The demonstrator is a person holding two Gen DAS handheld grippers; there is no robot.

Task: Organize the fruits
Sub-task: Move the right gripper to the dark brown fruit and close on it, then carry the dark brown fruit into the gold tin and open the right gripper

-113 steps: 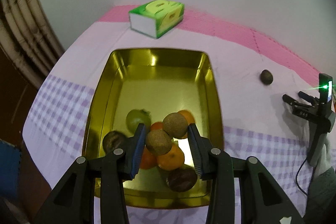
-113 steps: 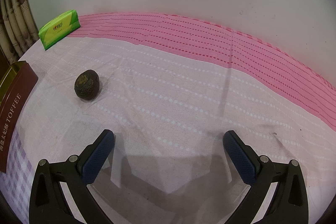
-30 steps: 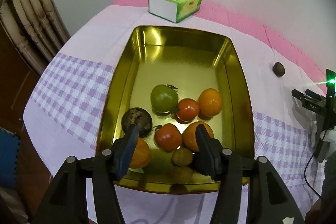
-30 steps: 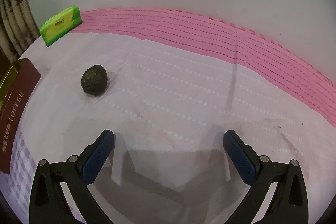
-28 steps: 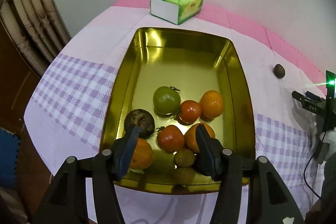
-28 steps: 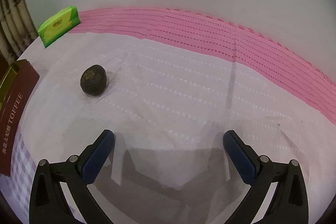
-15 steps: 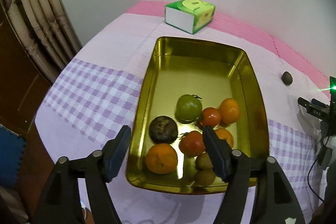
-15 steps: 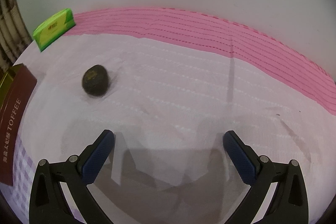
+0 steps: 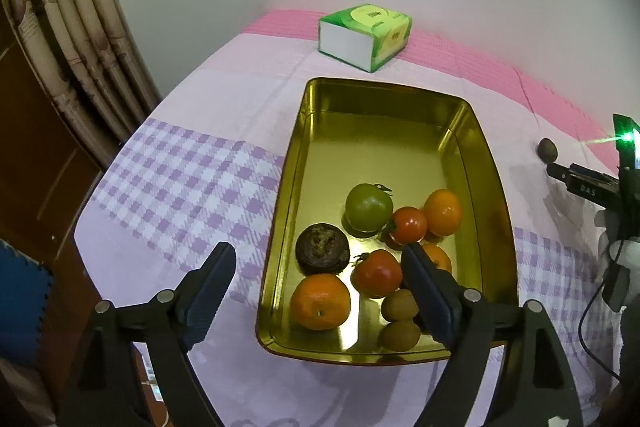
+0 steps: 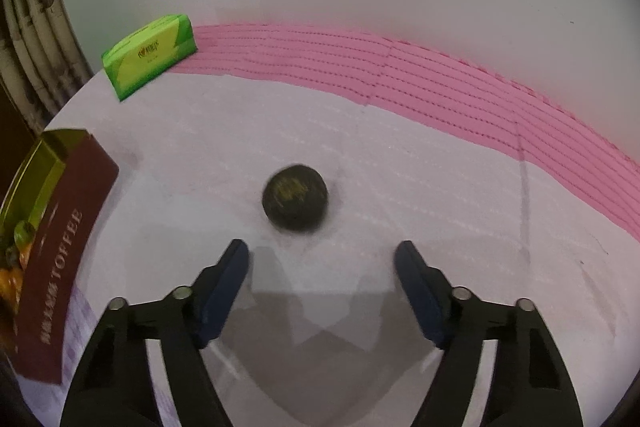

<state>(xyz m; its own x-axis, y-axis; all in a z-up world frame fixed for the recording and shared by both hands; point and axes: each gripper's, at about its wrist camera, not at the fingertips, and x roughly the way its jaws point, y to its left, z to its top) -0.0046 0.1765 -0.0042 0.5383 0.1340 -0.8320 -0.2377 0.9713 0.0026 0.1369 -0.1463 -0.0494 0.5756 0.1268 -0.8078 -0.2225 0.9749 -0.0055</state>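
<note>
Compared with a second ago, our left gripper (image 9: 316, 279) has pulled back from the gold tin (image 9: 494, 227); its jaws have just been opening and now stand released with nothing between them, one finger over the checked cloth (image 9: 188, 183), the other over the tin's near right corner. The two small brown fruits (image 9: 399, 321) we were hovering over a second ago now lie loose in that corner, so we judge that drop done.

Our right gripper (image 10: 322, 263) has swung toward the last loose fruit: the dark round fruit (image 10: 295, 202), which sat off to the left a second ago, is now centred just ahead of the fingertips. The jaws have just been closing from full spread but are still apart and empty, the fruit beyond them, not between. We judge this as the approach for the final pick.

The dark fruit looks blackish-brown, rough, with yellowish flecks, slightly blurred. It rests on the pale cloth of the worktop (image 10: 440, 227), well apart from the tin, near the pink strip (image 10: 440, 95), with a green tissue box (image 10: 150, 55) farther back.

Tin contents: a green tomato (image 9: 368, 207), two red tomatoes (image 9: 378, 273), oranges (image 9: 320, 301), another dark wrinkled fruit (image 9: 322, 249).
</note>
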